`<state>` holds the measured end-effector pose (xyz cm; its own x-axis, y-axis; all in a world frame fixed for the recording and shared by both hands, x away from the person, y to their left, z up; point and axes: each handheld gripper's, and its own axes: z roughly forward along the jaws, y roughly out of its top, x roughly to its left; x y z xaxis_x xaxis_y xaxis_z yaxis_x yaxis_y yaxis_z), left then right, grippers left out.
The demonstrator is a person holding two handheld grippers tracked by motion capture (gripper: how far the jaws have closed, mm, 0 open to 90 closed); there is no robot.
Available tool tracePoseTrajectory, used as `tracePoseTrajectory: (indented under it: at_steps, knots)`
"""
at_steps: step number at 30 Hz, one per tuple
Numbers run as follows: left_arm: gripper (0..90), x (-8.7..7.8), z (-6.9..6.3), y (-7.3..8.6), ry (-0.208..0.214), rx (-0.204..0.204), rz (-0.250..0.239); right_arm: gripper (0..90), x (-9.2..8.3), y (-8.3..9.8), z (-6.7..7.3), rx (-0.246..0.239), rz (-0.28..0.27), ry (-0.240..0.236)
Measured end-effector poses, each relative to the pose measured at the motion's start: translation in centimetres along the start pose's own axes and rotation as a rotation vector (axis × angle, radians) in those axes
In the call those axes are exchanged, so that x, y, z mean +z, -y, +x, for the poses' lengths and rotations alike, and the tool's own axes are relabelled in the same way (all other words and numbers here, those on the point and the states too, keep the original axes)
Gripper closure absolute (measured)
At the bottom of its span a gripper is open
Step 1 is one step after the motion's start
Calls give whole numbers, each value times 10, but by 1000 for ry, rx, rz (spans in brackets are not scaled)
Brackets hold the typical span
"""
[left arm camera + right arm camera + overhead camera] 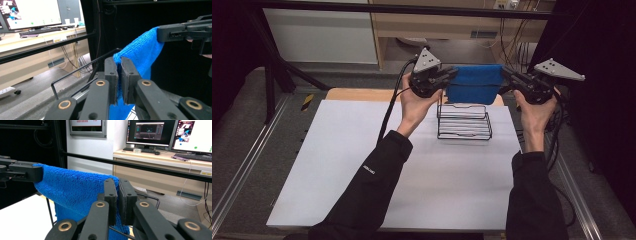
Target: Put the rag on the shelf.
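Nearest the front edge of the white tabletop (362, 165) it's just two black sleeves coming in. Further back, near the far edge and a bit right of center, sits a black wire rack (463, 121). Above it hangs a blue microfiber cloth (475, 82), stretched flat between both claws. Left claw (453, 73) is clamped tight on the cloth's upper left corner, right claw (504, 74) pinches the upper right corner. Cloth is held up in the air, bottom edge just over the rack's far side.

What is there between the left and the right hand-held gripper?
A blue cloth stretches between the left hand-held gripper and the right hand-held gripper, in the high view.
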<state>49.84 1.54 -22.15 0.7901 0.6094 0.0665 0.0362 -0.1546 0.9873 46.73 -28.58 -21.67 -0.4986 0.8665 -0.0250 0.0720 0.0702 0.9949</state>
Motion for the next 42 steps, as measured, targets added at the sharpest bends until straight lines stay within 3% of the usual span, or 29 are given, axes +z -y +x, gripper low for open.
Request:
tracePoseTrajectory:
  at_steps: [7,22,26,30,34,42]
  knots:
    - [832,-3,-5,2,6,-13,46,860,-3,3,2,-13,28,-9]
    - [784,-7,-9,12,26,-1,140,855,-8,15,3,-16,100,-56]
    - [703,-13,-8,6,41,-26,149,855,-8,18,3,-23,110,-57]
    - [661,-23,-6,-5,42,-50,122,855,-7,21,3,-30,114,-58]
    - [682,-25,-4,-10,39,-75,121,854,-6,23,4,-38,121,-60]
    - [866,-7,-5,8,78,-92,271,840,-8,28,5,-42,123,-72]
